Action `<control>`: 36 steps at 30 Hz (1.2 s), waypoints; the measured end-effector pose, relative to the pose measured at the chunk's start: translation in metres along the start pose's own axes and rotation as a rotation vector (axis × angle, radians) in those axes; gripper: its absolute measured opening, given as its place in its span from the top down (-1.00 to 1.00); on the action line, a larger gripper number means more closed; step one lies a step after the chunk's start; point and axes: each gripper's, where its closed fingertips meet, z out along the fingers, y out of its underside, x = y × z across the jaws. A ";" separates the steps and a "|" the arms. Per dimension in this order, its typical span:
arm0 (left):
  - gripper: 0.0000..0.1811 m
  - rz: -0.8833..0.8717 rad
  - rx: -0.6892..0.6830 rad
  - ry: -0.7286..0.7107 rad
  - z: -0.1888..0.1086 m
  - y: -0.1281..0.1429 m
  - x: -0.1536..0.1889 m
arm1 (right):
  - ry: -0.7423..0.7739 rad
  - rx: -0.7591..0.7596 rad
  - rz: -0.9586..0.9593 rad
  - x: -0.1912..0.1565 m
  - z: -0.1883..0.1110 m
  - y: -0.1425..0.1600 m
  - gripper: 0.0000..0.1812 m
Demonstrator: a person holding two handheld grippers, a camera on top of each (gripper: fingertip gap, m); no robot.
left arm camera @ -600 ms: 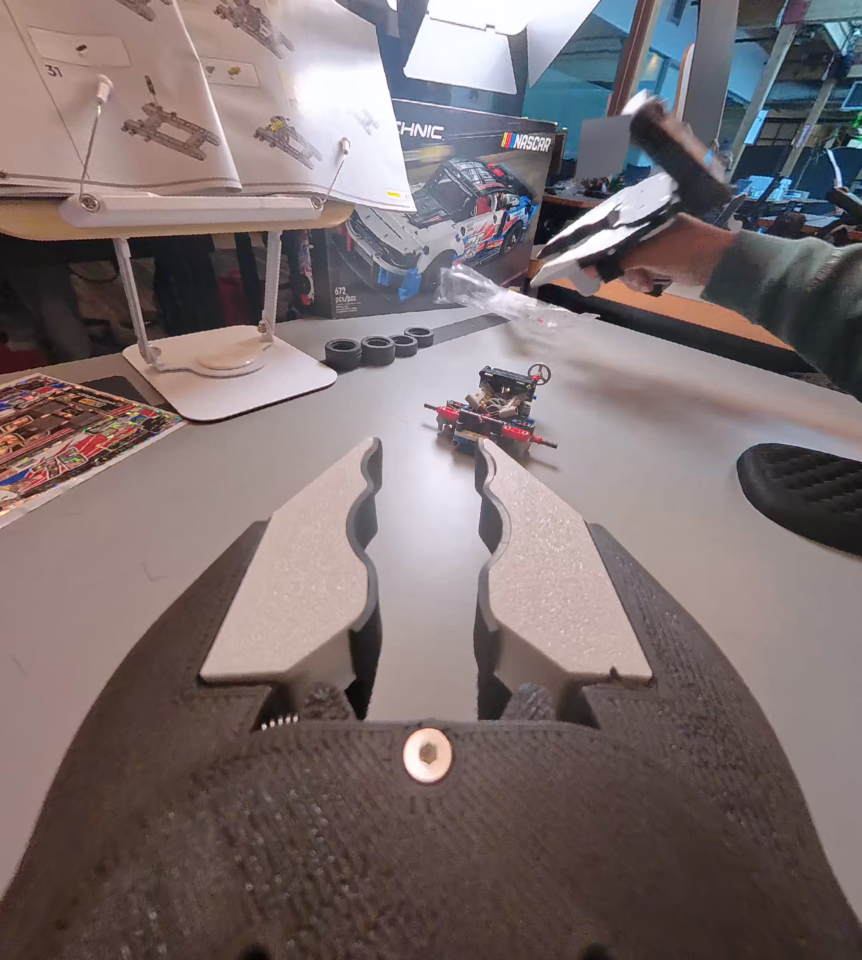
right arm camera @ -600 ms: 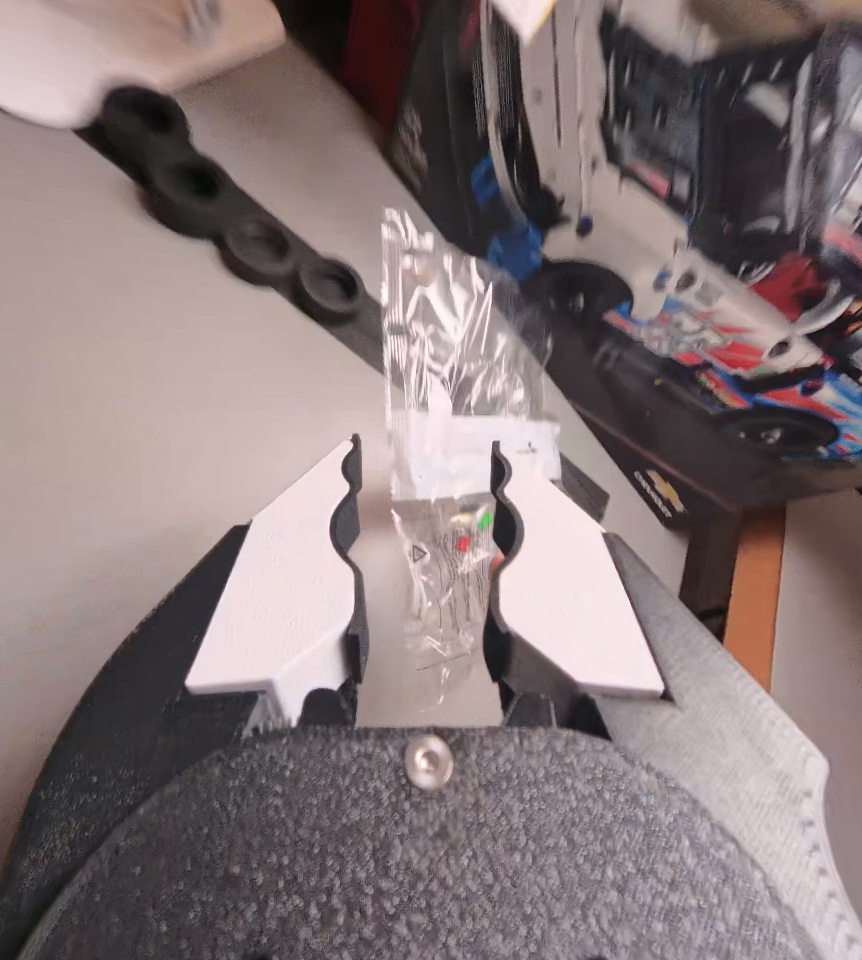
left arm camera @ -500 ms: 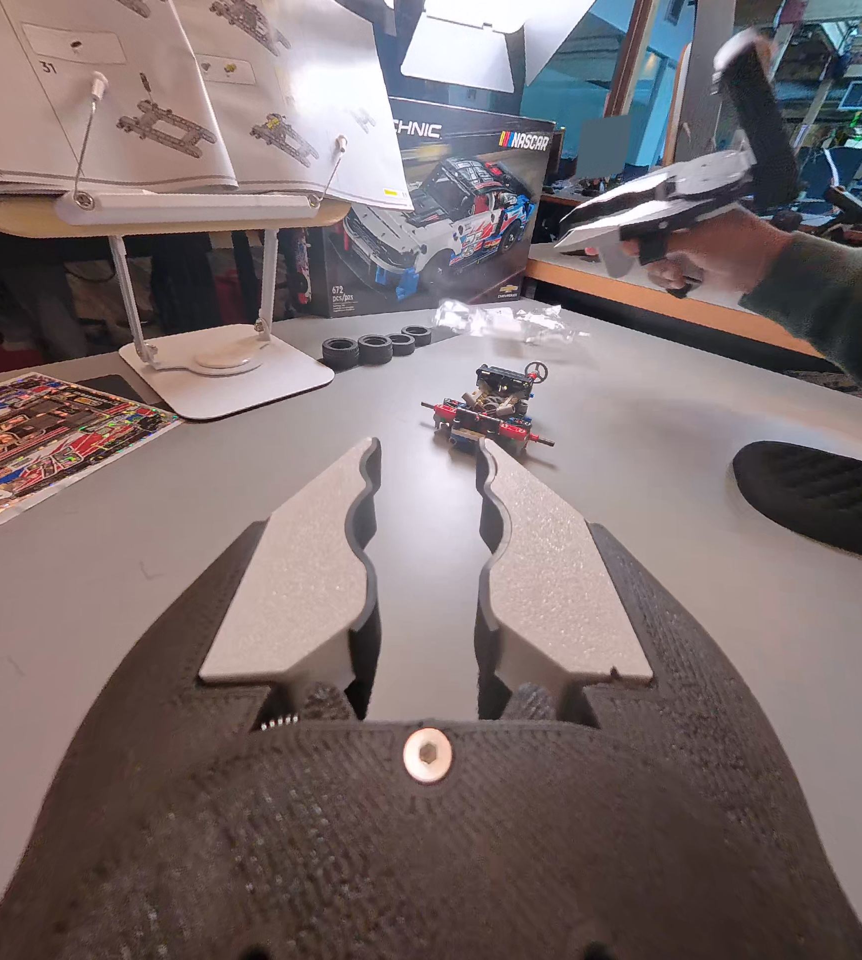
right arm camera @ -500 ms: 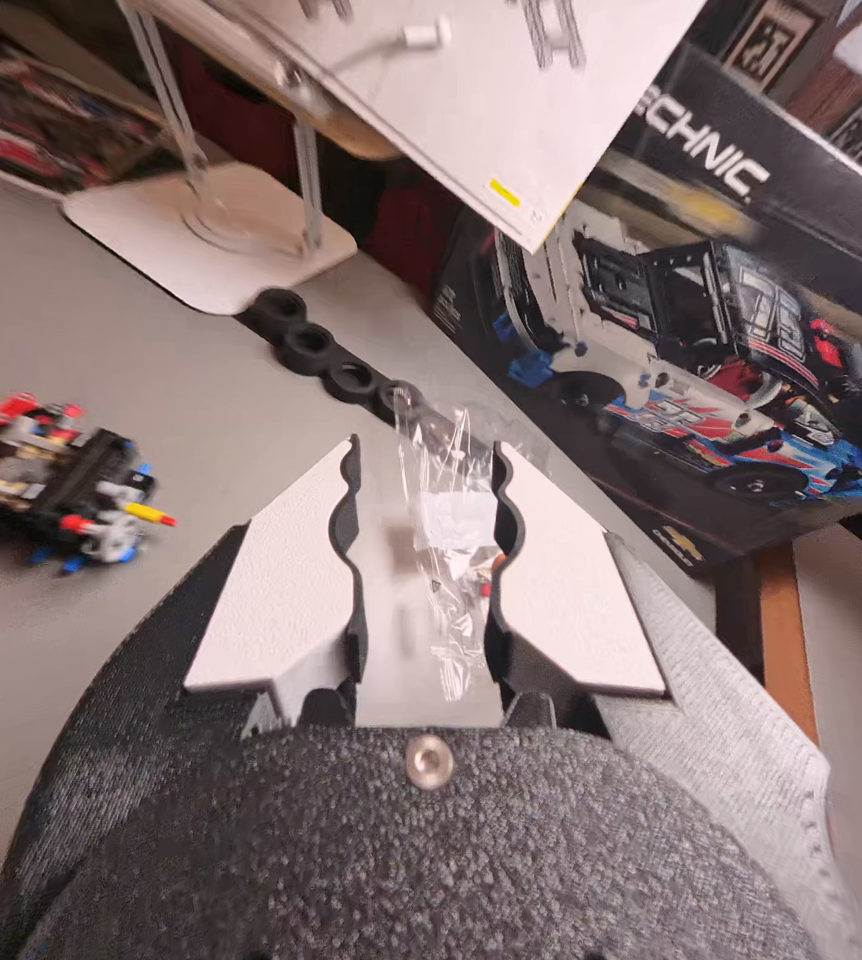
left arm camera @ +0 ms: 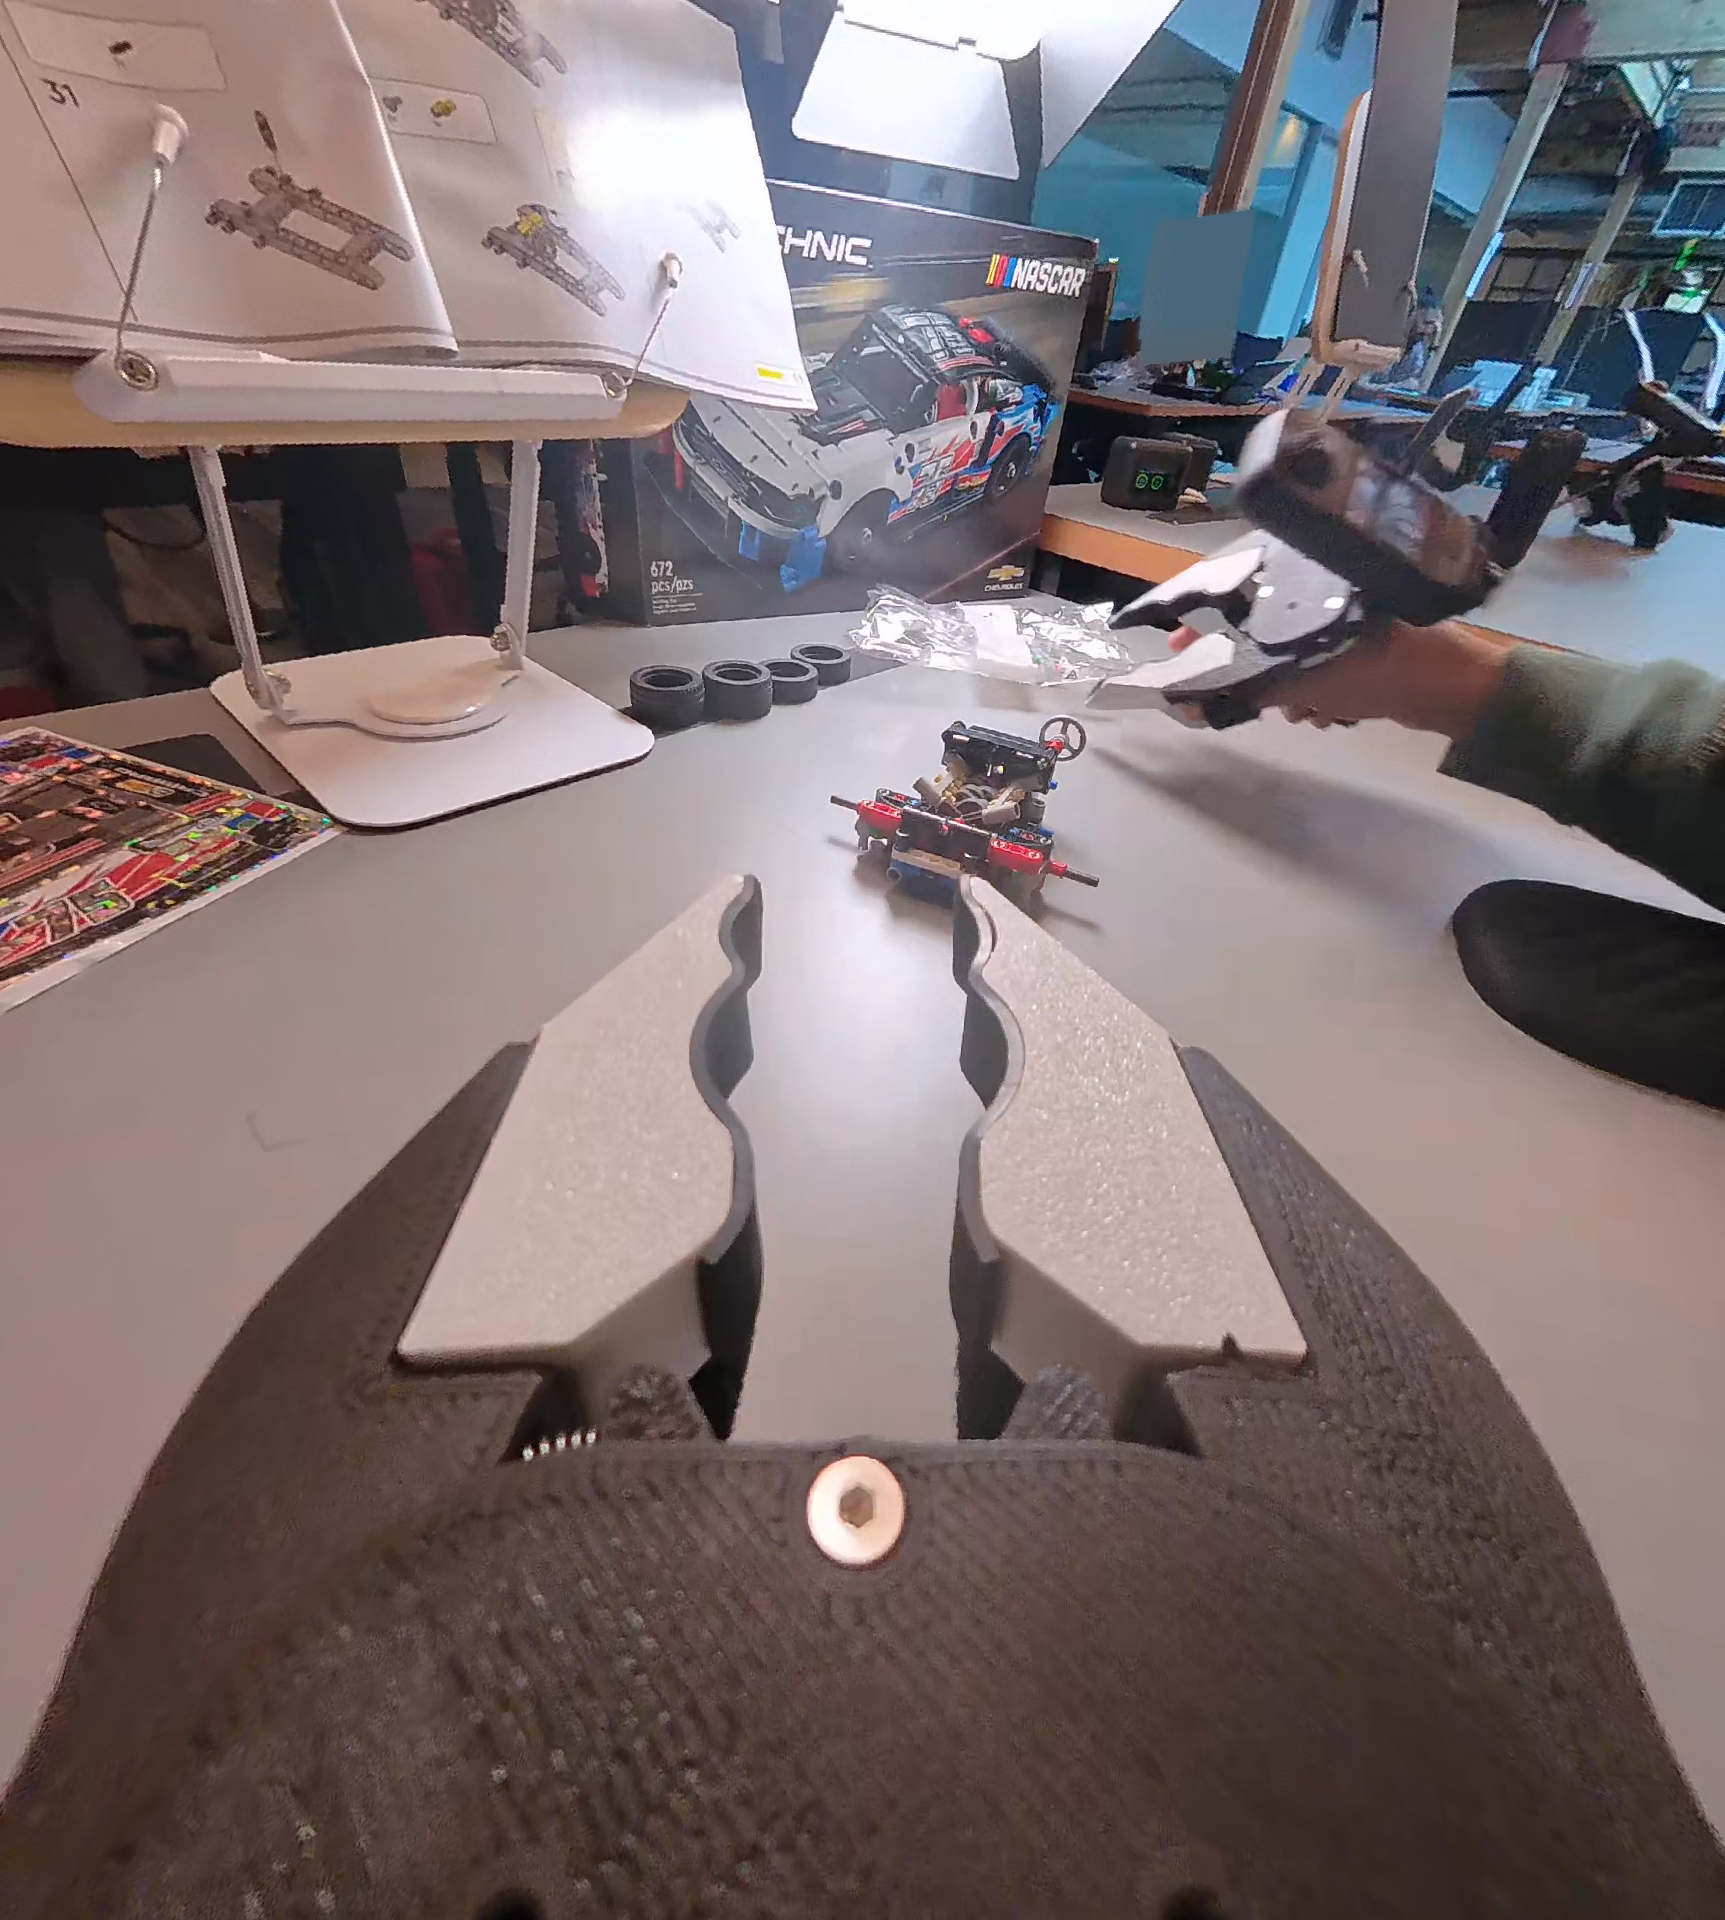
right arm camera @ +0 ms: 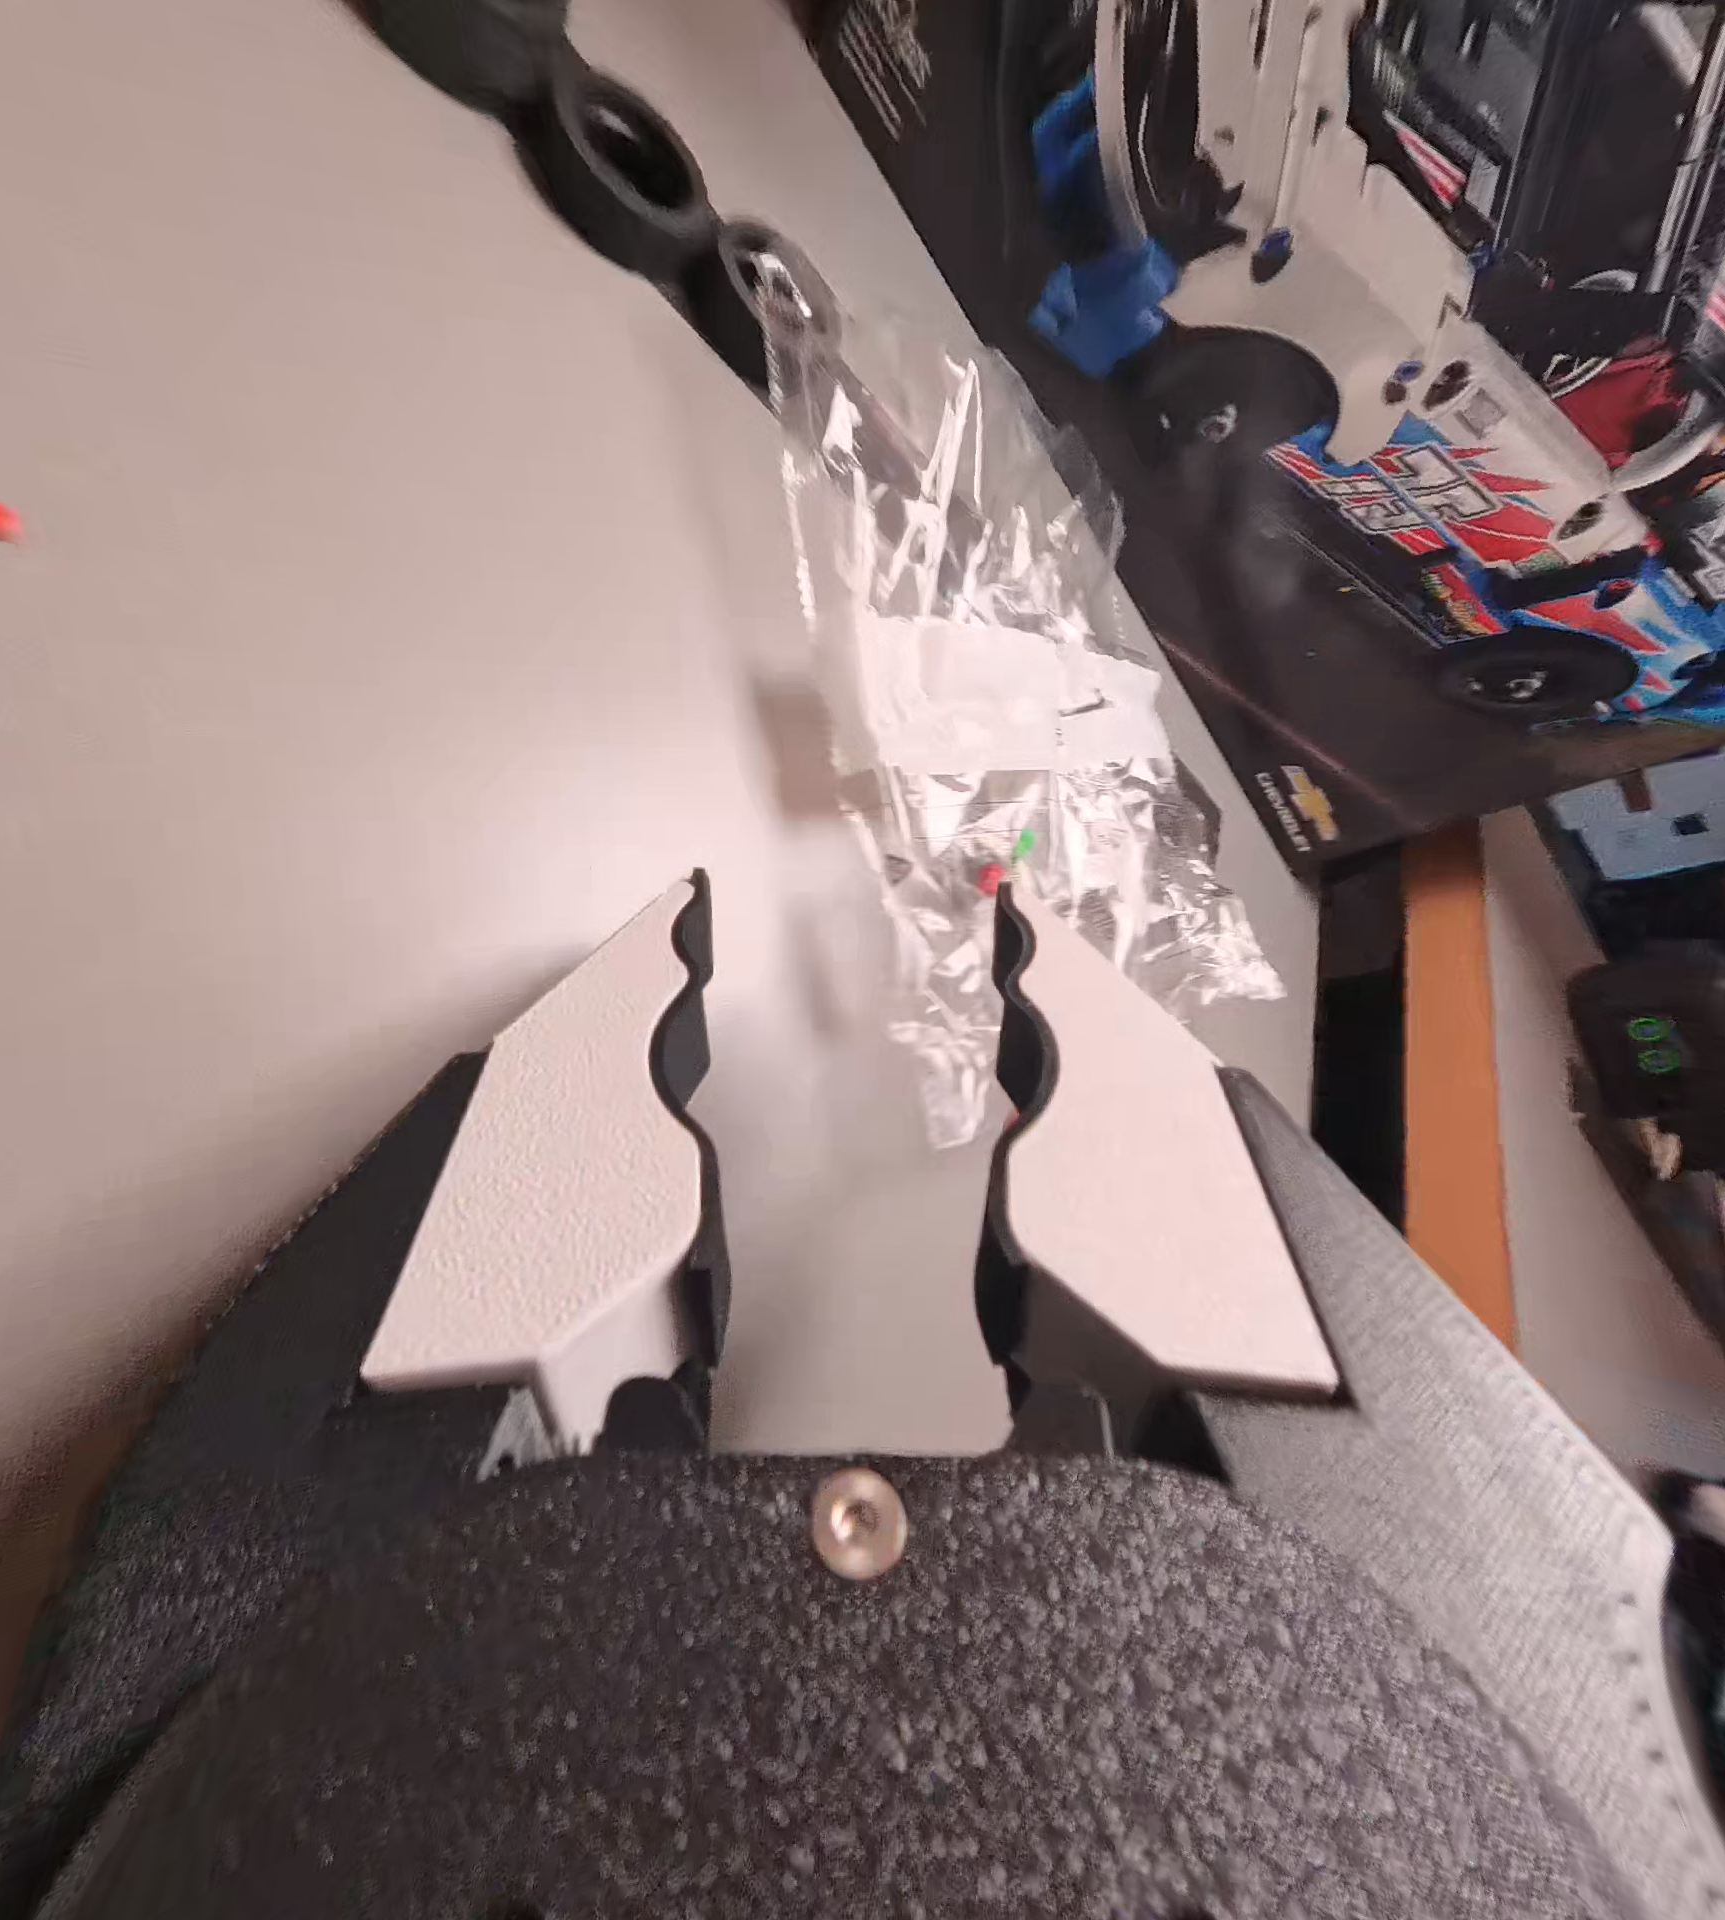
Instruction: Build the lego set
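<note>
A partly built lego chassis, red, black and blue with a small steering wheel, sits on the grey table just beyond my left gripper, which is open and empty. A clear plastic parts bag lies on the table in front of the set's box; it also shows in the right wrist view. My right gripper is open, low over the near end of the bag, holding nothing. It shows in the left wrist view at the right, held by a hand.
Several black tyres stand in a row near the box. An instruction booklet on a white stand is at back left, a sticker sheet at left, a black pad at right. About 40 cm separates my left fingertips from my right.
The right gripper let the plastic bag go; the bag now lies on the table by the box. The gripper swung up, then came back down low beside the bag. The left gripper stayed still.
</note>
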 end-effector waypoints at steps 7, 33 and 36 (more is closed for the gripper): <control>0.63 0.034 -0.018 -0.056 -0.002 0.003 -0.014 | 0.022 -0.255 -0.262 0.053 0.062 0.045 0.77; 0.58 0.108 -0.036 -0.238 -0.009 0.005 -0.043 | -0.355 0.795 0.724 -0.068 -0.154 -0.127 0.60; 0.58 0.087 -0.036 -0.237 -0.008 0.007 -0.045 | -0.431 0.782 0.696 -0.090 -0.155 -0.132 0.55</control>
